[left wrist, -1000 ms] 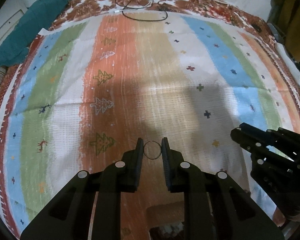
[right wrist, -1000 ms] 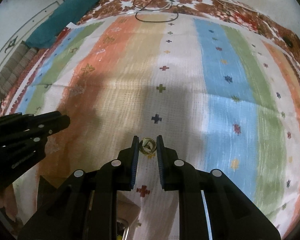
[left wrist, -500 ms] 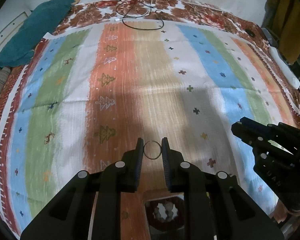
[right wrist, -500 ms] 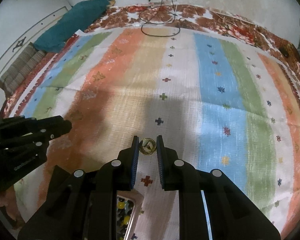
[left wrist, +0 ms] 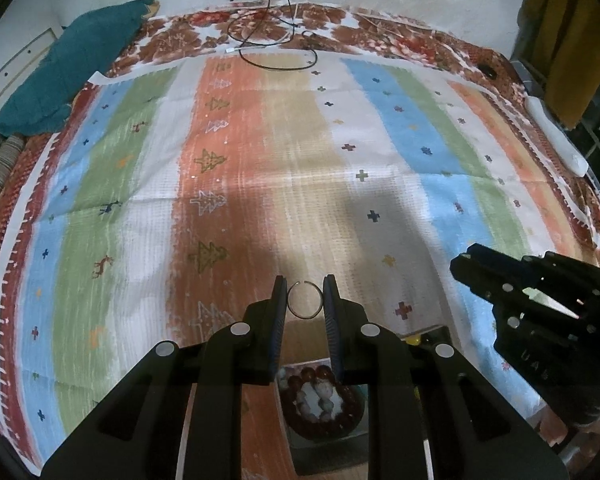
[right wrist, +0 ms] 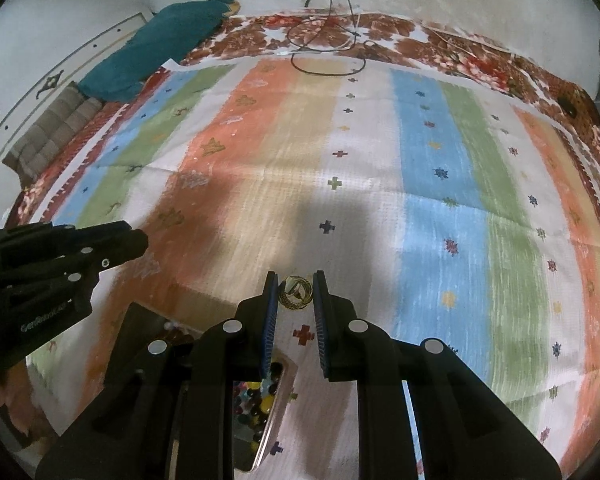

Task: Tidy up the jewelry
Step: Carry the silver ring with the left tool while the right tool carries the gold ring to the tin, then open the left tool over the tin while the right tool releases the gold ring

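My left gripper (left wrist: 305, 300) is shut on a thin dark wire ring (left wrist: 305, 317), held above the striped cloth. Below it a tray compartment (left wrist: 324, 456) holds a dark red bead bracelet (left wrist: 322, 400). My right gripper (right wrist: 296, 296) is shut on a gold ornament (right wrist: 296, 294), also held above the cloth. Below it a tray compartment (right wrist: 268, 432) holds mixed coloured beads (right wrist: 258, 396). Each gripper shows in the other's view: the right one (left wrist: 540, 312) at the right, the left one (right wrist: 48, 268) at the left.
A striped cloth (left wrist: 260, 168) covers a bed with a floral red sheet (left wrist: 380, 36). A black cable (left wrist: 276, 40) lies coiled at the far edge. A teal pillow (left wrist: 68, 76) lies far left. A white object (left wrist: 556, 140) lies at the right edge.
Both grippers have pulled back and risen, still holding their pieces. The tray with the red bracelet and coloured beads has come into view beneath them.
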The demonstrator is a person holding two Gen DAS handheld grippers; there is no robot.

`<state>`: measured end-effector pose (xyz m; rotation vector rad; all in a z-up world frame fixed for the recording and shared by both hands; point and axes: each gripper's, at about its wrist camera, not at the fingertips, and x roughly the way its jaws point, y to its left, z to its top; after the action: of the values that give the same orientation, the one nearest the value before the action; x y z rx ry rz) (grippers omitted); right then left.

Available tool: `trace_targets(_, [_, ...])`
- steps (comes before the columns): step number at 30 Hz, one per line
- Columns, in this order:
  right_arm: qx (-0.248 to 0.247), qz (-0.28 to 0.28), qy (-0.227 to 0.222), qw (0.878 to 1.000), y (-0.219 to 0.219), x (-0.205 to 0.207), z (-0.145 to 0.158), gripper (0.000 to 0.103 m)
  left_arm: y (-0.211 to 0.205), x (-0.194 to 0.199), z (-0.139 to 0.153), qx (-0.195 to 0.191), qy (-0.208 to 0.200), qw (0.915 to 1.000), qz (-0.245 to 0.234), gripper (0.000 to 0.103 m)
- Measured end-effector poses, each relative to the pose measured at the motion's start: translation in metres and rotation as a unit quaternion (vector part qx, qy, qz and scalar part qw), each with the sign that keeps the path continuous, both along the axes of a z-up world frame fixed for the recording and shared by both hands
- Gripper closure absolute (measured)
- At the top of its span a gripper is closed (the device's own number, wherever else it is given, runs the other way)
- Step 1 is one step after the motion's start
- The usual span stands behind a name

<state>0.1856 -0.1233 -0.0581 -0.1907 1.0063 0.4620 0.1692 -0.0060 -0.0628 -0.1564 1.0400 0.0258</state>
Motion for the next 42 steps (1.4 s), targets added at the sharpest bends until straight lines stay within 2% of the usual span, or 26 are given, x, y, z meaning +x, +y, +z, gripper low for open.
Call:
trace_targets(7, [0.004,0.000,-0.017,1.000,-0.005,-0.011,0.012,0.085,-0.001,-0.015,0.010,-0.009,-0.014,0.9999,-0.002,0.085])
trace_targets(34, [0.010,0.037,-0.017,0.999,0.002,-0.059,0.019,0.085,-0.010,-0.065,0.029,-0.016,-0.044,0.9988,-0.011,0.085])
trace_targets(38, [0.011,0.044,-0.008,0.999,0.005,-0.063,0.016,0.085,-0.006,-0.070,0.029,-0.040,-0.040,0.9984,-0.008,0.085])
trace_targets(40, [0.010,0.043,0.000,0.999,0.004,-0.064,0.012,0.085,-0.005,-0.071,0.030,-0.038,-0.041,0.9984,-0.009,0.079])
trace_targets(42, [0.007,0.039,0.004,0.999,0.003,-0.063,0.010,0.080,-0.004,-0.071,0.030,-0.039,-0.042,0.9984,-0.005,0.076])
